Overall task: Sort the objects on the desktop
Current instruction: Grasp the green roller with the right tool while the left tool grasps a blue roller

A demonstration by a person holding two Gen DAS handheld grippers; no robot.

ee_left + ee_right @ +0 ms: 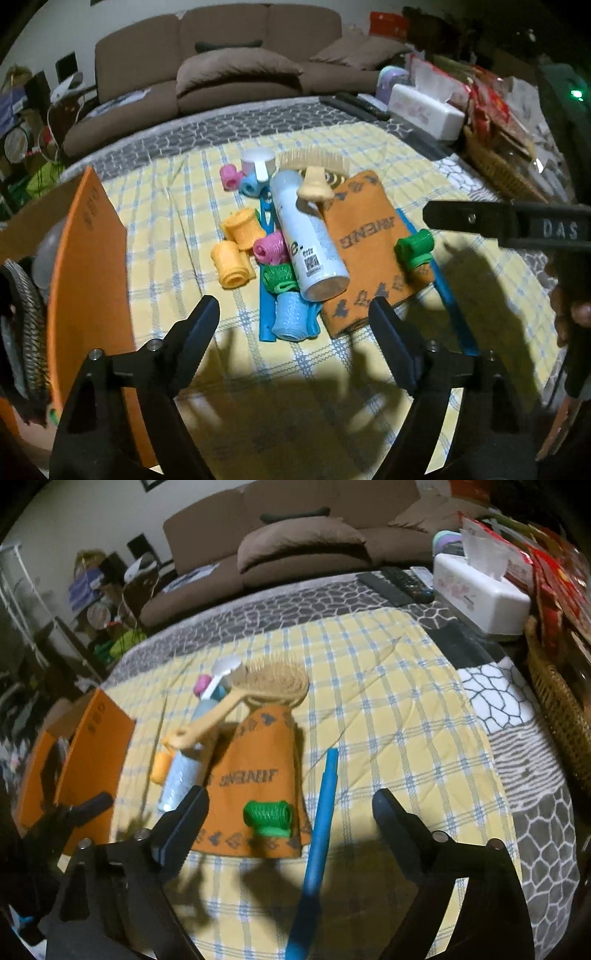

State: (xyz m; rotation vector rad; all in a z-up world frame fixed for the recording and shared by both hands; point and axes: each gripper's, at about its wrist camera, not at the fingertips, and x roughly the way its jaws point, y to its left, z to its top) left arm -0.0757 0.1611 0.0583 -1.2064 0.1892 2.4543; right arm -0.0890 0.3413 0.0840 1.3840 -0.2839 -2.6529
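Observation:
A heap of small things lies on a yellow checked cloth (159,206): a white spray bottle (310,236), a wooden hairbrush (314,166), an orange folded cloth (369,251), several hair rollers in yellow (232,264), pink (271,249), green (415,247) and light blue (291,314), and blue comb pieces (448,291). My left gripper (293,321) hangs open just above the near end of the heap, over the light blue roller. My right gripper (290,812) is open too, above the green roller (267,814) and the blue comb (321,823); nothing is held.
An orange box (88,266) stands open at the left, with a spiral item inside. A white tissue box (480,590), remote controls (395,583) and a wicker basket (554,701) line the far right. A brown sofa (221,55) sits behind.

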